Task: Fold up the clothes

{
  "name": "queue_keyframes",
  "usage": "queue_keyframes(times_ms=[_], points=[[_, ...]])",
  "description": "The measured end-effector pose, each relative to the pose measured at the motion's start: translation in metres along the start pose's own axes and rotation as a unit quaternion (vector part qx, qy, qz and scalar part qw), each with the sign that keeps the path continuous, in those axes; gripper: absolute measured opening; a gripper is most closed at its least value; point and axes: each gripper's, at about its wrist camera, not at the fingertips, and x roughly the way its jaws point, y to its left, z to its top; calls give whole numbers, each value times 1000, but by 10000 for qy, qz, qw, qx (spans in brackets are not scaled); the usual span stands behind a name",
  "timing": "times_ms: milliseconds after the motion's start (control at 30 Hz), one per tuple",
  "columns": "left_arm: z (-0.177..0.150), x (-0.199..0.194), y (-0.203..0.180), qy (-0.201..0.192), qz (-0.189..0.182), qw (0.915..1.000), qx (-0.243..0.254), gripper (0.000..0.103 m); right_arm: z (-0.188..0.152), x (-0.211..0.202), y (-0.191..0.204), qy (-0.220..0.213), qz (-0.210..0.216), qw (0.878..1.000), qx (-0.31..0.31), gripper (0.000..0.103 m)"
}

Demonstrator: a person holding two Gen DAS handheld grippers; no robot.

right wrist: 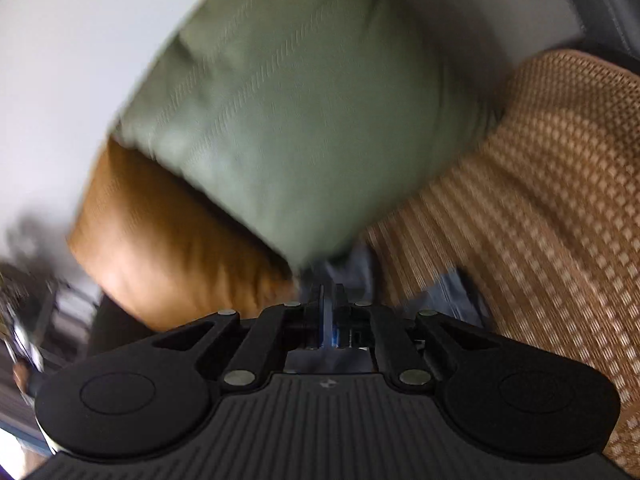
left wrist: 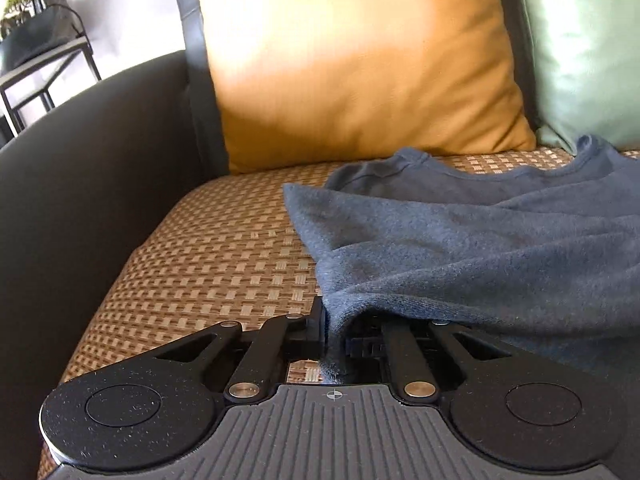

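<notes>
The left gripper [left wrist: 332, 320] has its jaws pinched together on a fold of the blue knit cotton T-shirt [left wrist: 480, 240], a strip of the cloth running down between them toward the camera. From that pinch the shirt spreads ahead and to the right of the jaws, lying rumpled on the tan and brown woven seat mat [left wrist: 208, 248] of a dark leather sofa [left wrist: 80, 160], its ribbed neckline farthest from the jaws. Beyond the shirt, straight ahead of the jaws, a mustard-yellow square cushion [left wrist: 360, 60] leans against the sofa back, and a pale green cushion [left wrist: 584, 48] stands just beside it to the right. Far off to the left of the jaws, past the sofa arm, a black metal-framed side table [left wrist: 44, 68] carries something dark. The right wrist view is tilted and heavily blurred. There the right gripper [right wrist: 330, 300] shows its jaws nearly together with a thin band of blue cloth caught between them, and more blue fabric [right wrist: 452, 292] lies just ahead and to the right of the jaws on the woven mat [right wrist: 540, 200]. The green cushion [right wrist: 300, 120] fills the space ahead, the yellow cushion [right wrist: 168, 240] to its left.
</notes>
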Motion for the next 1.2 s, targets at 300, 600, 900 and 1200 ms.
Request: queue_keyframes(times_ms=[300,600,900,1200], points=[[-8,1,-5,-70,144,9995,259,3,-29,75,-26,296,-1412,9808,-1309,50],[-12,3,-10,-236,252,9988,360,3,-36,106,-59,159,-1785,9727,-1477,12],[-21,4,-22,-367,373,9952,821,21,-22,35,-84,-549,-1342,9848,-953,4],[-13,-31,30,-97,-451,9931,1081,68,-47,49,-105,-42,-1398,9880,-654,5]])
